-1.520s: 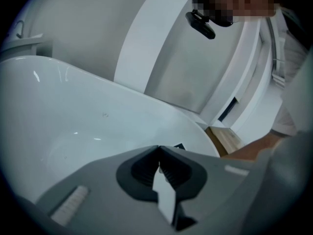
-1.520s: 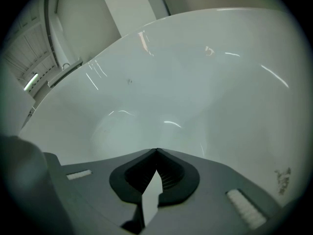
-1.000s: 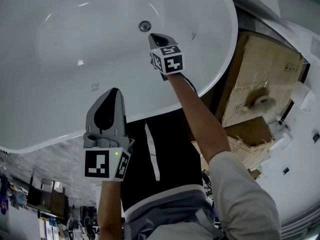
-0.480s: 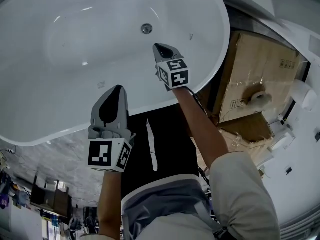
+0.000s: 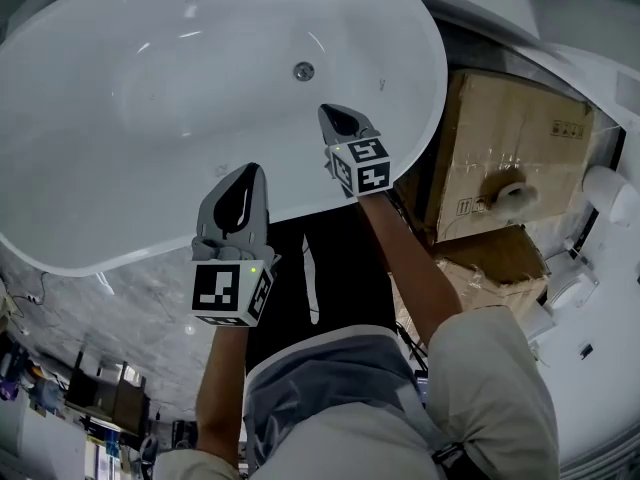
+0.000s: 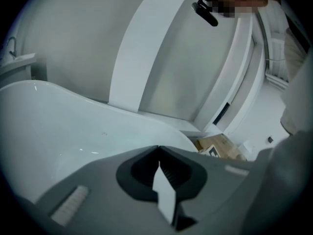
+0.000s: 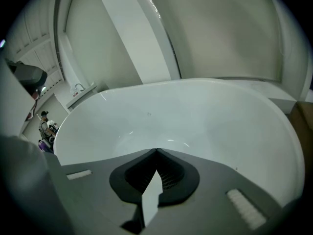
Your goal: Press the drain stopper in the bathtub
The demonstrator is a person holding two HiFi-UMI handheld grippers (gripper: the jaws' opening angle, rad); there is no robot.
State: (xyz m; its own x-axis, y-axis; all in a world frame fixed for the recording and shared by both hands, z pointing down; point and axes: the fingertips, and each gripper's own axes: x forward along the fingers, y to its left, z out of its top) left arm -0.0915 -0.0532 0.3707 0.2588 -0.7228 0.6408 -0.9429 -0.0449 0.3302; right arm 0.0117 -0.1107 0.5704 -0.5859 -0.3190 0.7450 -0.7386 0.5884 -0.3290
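White enamel fills the background: the bathtub (image 5: 120,128) lies open below us on a grey marbled floor (image 5: 120,303). Our right gripper (image 5: 337,118) is clenched, its jaws meeting at the tip with nothing between them, and it hangs over the tub's near inner wall. The drain stopper (image 5: 303,70) sits ahead of that tip and slightly to its left, apart from it, down on the tub floor.

We judge the press is best done with the jaws kept shut, so that the tip works as one blunt point. We would bring it down onto the middle of the stopper and push straight along the gripper's own line. The enamel looks slick and curved, so a slanted push could skid off the small cap.

Our left gripper (image 5: 248,183) is behind the right one and to its left, over the near rim. It is clenched and empty too, and we think it should stay clear. A cardboard box (image 5: 510,138) stands to the right of the right gripper, outside the tub.

The stopper looks like a small round metal disc, grey with a darker ring, set flush-looking in the white floor. We cannot tell whether it is up or down. The right gripper view shows only bare enamel beyond the jaws.
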